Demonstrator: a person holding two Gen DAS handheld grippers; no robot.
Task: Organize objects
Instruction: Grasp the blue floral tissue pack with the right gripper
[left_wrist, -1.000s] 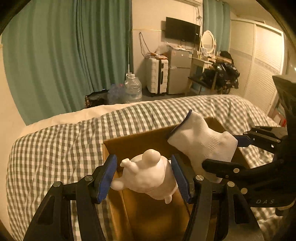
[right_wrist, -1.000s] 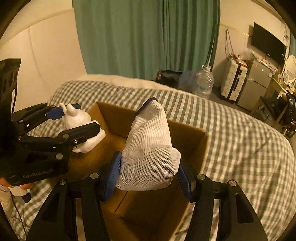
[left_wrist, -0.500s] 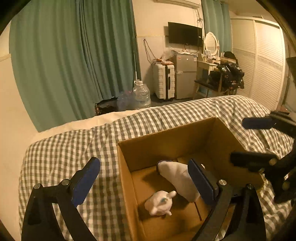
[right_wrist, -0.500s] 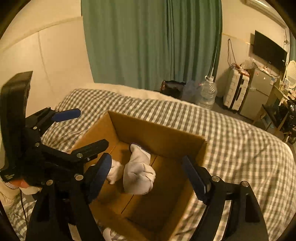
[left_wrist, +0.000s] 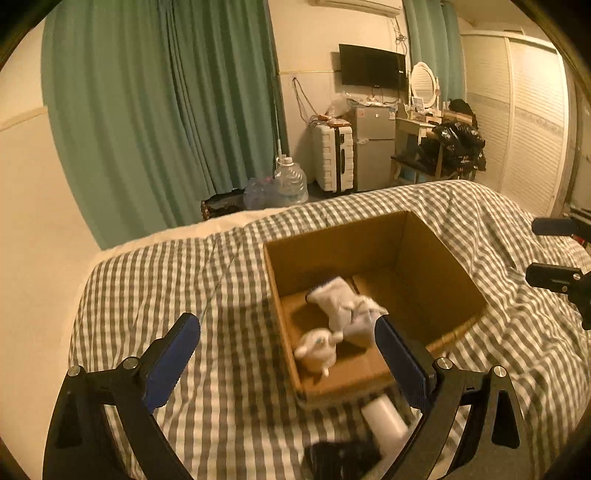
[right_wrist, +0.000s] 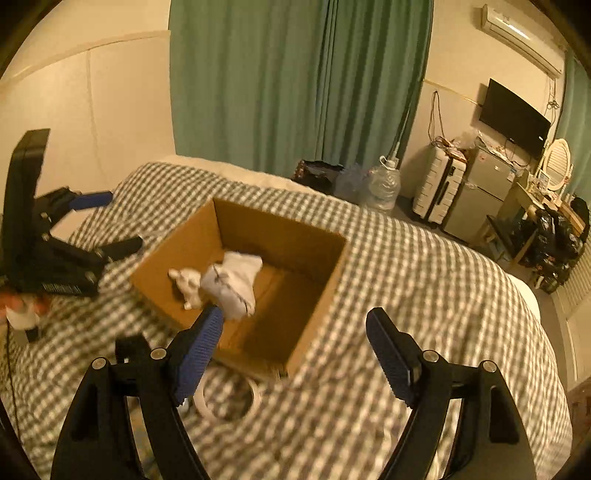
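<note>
A cardboard box (left_wrist: 436, 258) is sitting open on a bed covered by a checked blanket (left_wrist: 155, 280), and both task items are lying on its floor. A small white figurine (left_wrist: 318, 349) is resting near the box's near-left corner in the left wrist view, and a white sock (left_wrist: 343, 302) is lying crumpled just beside it, the two touching or very nearly so. In the right wrist view the same figurine (right_wrist: 186, 282) is seen to the left of the sock (right_wrist: 234, 280), with the rest of the box floor bare.

The left gripper (left_wrist: 288, 354) is being held wide apart above the blanket and the box's near-left corner, with nothing pressed between its blue pads (left_wrist: 173, 360). The right gripper (right_wrist: 295, 350) is likewise being held with its jaws spread and nothing clamped between them, over the box's near edge (right_wrist: 295, 354).

Outside the box, at its near side, a pale cylinder-like object (left_wrist: 384, 417) is lying on the blanket beside something dark (left_wrist: 340, 458); both are blurred, so what they are cannot be told with confidence. A white ring-shaped item (right_wrist: 227, 400) is lying on the blanket in the right wrist view.

Green curtains (left_wrist: 166, 110) are hanging behind the bed.
</note>
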